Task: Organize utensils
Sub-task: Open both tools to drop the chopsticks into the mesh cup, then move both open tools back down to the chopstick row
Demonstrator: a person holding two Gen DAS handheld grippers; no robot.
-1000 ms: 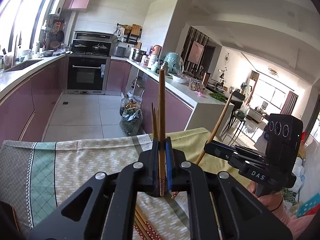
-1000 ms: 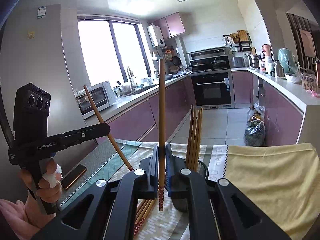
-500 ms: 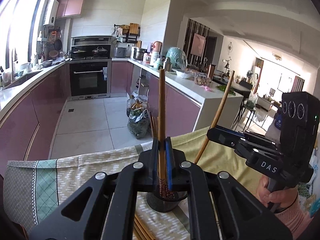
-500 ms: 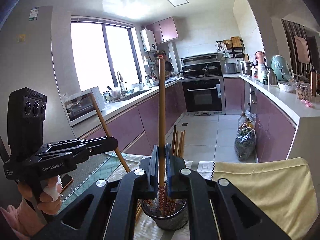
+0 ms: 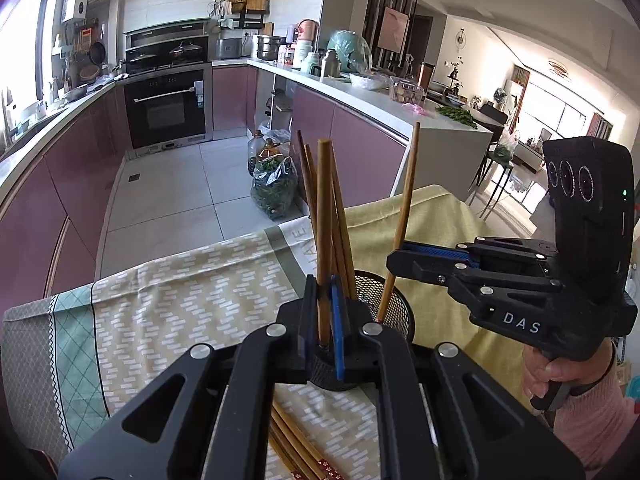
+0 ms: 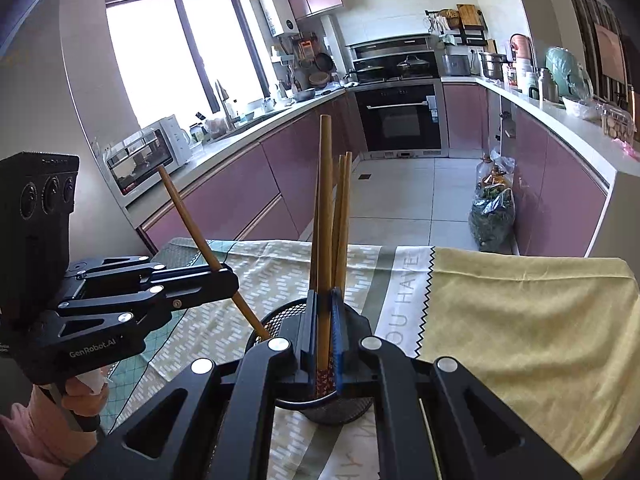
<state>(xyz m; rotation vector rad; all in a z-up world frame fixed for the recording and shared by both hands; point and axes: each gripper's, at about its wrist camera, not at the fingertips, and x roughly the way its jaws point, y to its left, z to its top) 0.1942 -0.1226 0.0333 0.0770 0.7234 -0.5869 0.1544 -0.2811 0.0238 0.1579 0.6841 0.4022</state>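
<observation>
At 6 o'clock of the left wrist view, the left gripper is pinched on one chopstick, held near-upright, long axis running 6 to 12 o'clock. Its lower tip is hidden behind the jaws, so entry into the mesh holder cannot be confirmed; the holder sits directly below and just behind the jaws, with several chopsticks already standing in it. At 3 o'clock, the right gripper is clamped on a second chopstick, tilted toward 1 o'clock, its lower end seen inside the holder rim. Loose chopsticks are left on the cloth at 6 o'clock. Judged: both sticks are aligned over the holder; right is deeper, so release is closer there.
</observation>
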